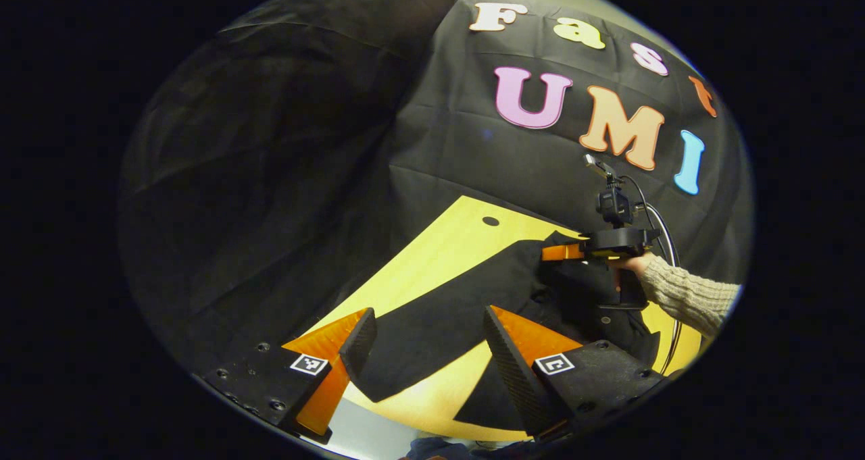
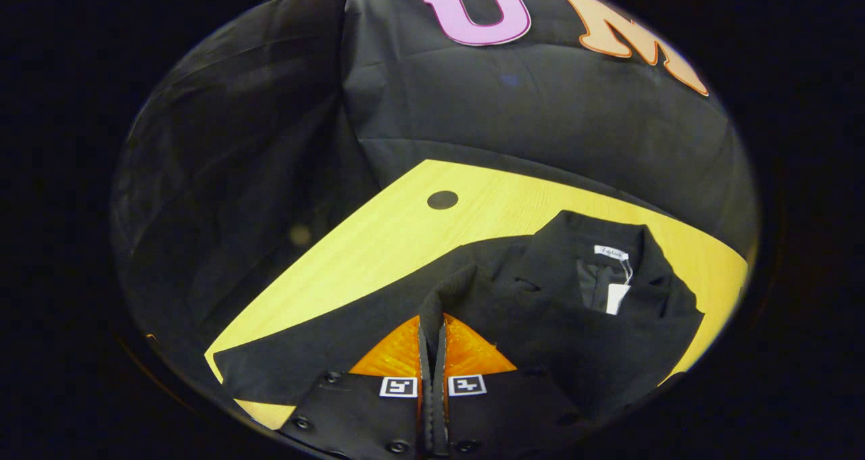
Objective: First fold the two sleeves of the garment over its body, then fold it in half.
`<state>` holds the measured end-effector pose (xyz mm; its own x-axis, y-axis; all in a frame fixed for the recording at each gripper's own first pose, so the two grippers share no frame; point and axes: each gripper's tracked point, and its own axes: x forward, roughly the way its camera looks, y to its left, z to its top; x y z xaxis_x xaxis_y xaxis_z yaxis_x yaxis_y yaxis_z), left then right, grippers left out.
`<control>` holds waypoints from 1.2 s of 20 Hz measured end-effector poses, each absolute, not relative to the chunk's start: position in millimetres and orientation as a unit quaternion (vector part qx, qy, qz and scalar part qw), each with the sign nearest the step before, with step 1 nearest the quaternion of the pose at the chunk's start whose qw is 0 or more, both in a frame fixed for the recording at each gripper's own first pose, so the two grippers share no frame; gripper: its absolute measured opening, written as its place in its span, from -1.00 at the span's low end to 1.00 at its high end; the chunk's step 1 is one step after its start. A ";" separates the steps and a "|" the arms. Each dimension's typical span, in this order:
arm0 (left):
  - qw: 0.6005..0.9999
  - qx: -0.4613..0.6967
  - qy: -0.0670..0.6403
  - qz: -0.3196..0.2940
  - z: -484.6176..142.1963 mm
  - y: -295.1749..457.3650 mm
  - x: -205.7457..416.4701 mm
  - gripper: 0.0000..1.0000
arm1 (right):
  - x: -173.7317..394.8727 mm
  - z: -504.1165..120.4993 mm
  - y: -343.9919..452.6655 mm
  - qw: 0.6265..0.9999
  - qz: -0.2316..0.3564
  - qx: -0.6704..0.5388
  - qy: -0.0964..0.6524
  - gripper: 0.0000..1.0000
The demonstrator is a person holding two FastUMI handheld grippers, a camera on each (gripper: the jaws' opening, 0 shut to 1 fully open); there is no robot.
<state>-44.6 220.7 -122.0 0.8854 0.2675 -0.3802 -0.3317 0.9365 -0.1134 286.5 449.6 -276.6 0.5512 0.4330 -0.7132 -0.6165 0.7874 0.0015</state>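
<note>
Right now a black long-sleeved garment (image 2: 561, 311) lies spread on the yellow wood-grain tabletop (image 2: 405, 237), its collar end toward the far right of the table. In the right gripper view the collar stands open, with a small white label (image 2: 610, 252) sewn inside it and a white tag (image 2: 616, 298) hanging just below.

The right gripper (image 2: 432, 331) is clenched: its two fingers meet edge to edge with a fold of the black cloth pinched between them, and the fabric bunches up in a soft ridge just beyond the tips. From that ridge one sleeve (image 2: 324, 352) runs away to the left across the wood as a long dark band, flat against the table. A dark round hole (image 2: 442, 200) sits in the tabletop beyond the garment, well apart from it.

From the left gripper view, the left gripper (image 1: 426, 342) hangs above the near part of the table with its fingers spread wide and nothing between them; a dark stretch of the garment lies beneath the gap, and pale wood shows on either side. Farther off in this view the right gripper appears above the bunched upper part of the garment, with a small camera on top and a black cable (image 1: 665, 244) looping off behind it. A hand (image 1: 628, 264) grips its handle, and a beige ribbed knit sleeve (image 1: 689, 298) covers the wrist.
</note>
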 end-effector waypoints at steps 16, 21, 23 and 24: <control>0.951 -0.099 0.219 0.194 -153.0 248.3 -49.5 0.90 | 279.4 -263.7 438.7 0.868 0.312 -0.131 0.363 0.97; 0.943 -0.112 0.239 0.204 -177.1 253.4 -52.1 0.91 | 262.8 -212.6 426.3 0.887 0.316 -0.109 0.320 0.97; 0.939 -0.110 0.252 0.208 -190.8 257.3 -54.3 0.90 | 255.2 -186.8 410.9 0.897 0.312 -0.117 0.290 0.87; 0.937 -0.110 0.256 0.211 -198.0 260.3 -57.2 0.91 | 248.6 -175.2 402.5 0.901 0.310 -0.124 0.277 0.96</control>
